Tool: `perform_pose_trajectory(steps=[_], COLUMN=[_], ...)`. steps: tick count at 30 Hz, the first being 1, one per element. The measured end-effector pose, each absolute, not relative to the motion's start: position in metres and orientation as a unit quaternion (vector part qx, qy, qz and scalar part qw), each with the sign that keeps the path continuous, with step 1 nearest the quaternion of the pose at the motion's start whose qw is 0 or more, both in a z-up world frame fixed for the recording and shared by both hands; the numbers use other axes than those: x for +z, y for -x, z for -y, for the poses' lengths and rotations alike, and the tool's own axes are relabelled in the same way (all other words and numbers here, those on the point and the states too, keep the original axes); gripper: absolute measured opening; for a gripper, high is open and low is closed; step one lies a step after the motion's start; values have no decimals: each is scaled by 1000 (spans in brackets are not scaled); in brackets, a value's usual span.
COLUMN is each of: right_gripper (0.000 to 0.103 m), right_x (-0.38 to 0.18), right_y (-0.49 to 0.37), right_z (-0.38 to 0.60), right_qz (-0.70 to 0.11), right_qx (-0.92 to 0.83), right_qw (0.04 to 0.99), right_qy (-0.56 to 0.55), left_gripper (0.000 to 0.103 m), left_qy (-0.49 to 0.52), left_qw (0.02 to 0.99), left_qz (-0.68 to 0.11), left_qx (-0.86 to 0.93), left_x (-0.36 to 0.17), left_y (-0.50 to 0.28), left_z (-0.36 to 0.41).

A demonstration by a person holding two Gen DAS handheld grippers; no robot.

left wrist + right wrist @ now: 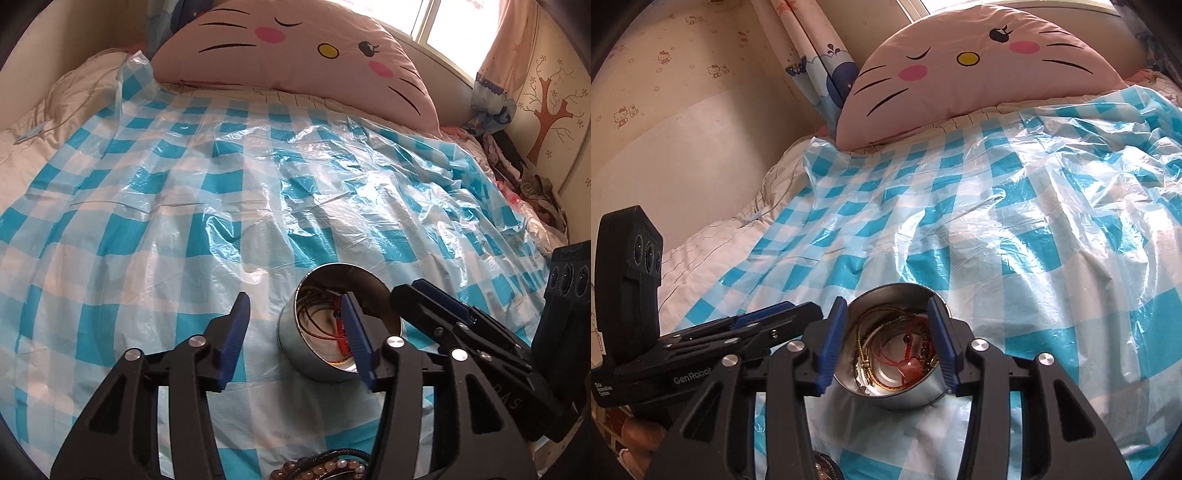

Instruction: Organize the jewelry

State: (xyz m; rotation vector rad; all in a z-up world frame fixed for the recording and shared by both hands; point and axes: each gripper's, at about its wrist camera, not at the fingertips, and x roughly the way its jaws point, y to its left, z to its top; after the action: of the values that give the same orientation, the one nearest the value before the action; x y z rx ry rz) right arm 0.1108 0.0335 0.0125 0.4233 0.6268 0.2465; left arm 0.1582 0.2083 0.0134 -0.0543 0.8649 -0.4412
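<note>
Steel tin [892, 369], round and open-topped, stands on the blue-checked plastic sheet [1015, 258] over the bed, at 6 o'clock in both views. Inside lie tangled pieces: a gold chain [862, 363], a red cord with a pink heart pendant [910, 369] and dark beads. More beaded bracelets [328, 467] lie outside the tin, at 6 o'clock in the left view, just behind the left gripper.

Left gripper [295, 336]: tongs spread, holding nothing. One finger sits in front of the tin mouth; whether it touches the rim cannot be told.

Right gripper [886, 343]: tongs spread, bracketing the tin, one finger at 9 o'clock of it and one at 3 o'clock. Contact with the wall cannot be confirmed; it appears near or just touching.

Risks, as judged:
- The sheet is slick and creased over soft bedding. A squeeze or nudge on the tin could slide or tip it and spill the contents.
- The tin wall is smooth and curved; an off-centre pinch could let it squirt out of the pads.
- The contents are interlaced. Lifting one cord is likely to drag the chain out with it.
- The two grippers are close together at the tin. A careless approach could knock them together or strike the rim.
- The loose bracelets lie low and partly hidden by the left gripper, so they could be missed or swept aside.
</note>
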Motion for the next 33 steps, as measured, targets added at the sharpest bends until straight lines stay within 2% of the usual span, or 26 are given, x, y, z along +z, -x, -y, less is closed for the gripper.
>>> perform_pose_trajectory(steps=[5, 13, 18, 25, 26, 28, 29, 30, 33], right_gripper=[47, 51, 51, 51, 50, 30, 23, 8, 8], right_x=[22, 14, -5, -23, -27, -30, -28, -26, -17], right_y=[-84, -34, -25, -29, -28, -26, -24, -22, -12], right_z=[-33, -45, -59, -80, -81, -81, -81, -80, -76], right_qz=[-298, -331, -394, -479, -486, -488, -484, -480, -466], right_qx=[113, 133, 222, 263, 269, 288, 287, 292, 294], right_qw=[924, 912, 867, 824, 818, 808, 812, 812, 820], right_qy=[-211, -201, -210, -149, -151, -160, -157, -155, -155], left_gripper=[51, 53, 56, 60, 60, 60, 60, 60, 61], left_qy=[39, 9, 3, 13, 13, 10, 8, 6, 5], left_qw=[884, 867, 864, 864, 864, 864, 864, 864, 865], left_qz=[-420, -453, -454, -457, -457, -456, -456, -456, -454], left_qx=[-201, -208, -218, -212, -212, -213, -213, -213, -212], left_x=[13, -5, -5, -5, -5, -5, -4, -4, -3], left_y=[-142, -105, -88, -83, -82, -81, -80, -79, -76], left_z=[-232, -249, -261, -272, -272, -273, -273, -273, -274])
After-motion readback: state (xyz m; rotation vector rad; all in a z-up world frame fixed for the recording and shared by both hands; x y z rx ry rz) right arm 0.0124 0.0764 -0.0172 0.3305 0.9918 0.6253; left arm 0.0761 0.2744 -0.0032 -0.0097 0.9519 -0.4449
